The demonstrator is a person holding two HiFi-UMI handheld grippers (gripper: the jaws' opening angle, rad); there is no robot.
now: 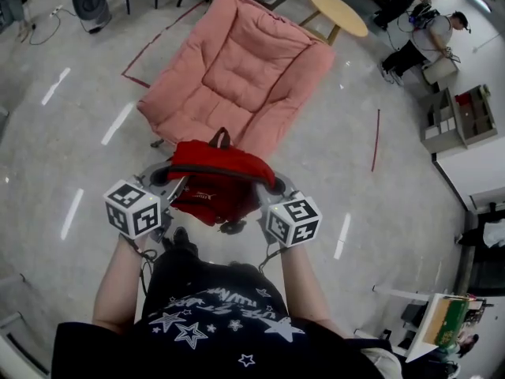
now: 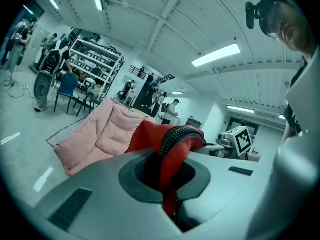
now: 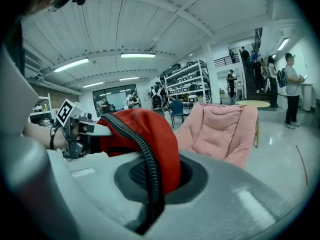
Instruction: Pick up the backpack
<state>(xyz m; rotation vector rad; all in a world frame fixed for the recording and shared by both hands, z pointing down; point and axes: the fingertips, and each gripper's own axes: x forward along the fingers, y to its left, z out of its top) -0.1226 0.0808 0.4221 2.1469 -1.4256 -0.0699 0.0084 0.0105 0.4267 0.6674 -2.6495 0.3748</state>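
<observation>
A red backpack (image 1: 217, 181) with black zips hangs in the air between my two grippers, just in front of the pink chair (image 1: 237, 69). My left gripper (image 1: 172, 189) is shut on the backpack's left top edge; red fabric and a black zip (image 2: 172, 144) are pinched between its jaws. My right gripper (image 1: 264, 197) is shut on the right top edge, where red cloth and a zip (image 3: 150, 169) fill its jaws. The backpack's carry handle (image 1: 219, 138) sticks up at the far side.
A round wooden side table (image 1: 338, 12) stands behind the chair. A grey shelf unit (image 1: 460, 119) and a seated person (image 1: 418, 42) are at the far right. Red tape lines (image 1: 375, 139) mark the glossy floor. Chairs and storage racks (image 2: 92, 66) stand farther off.
</observation>
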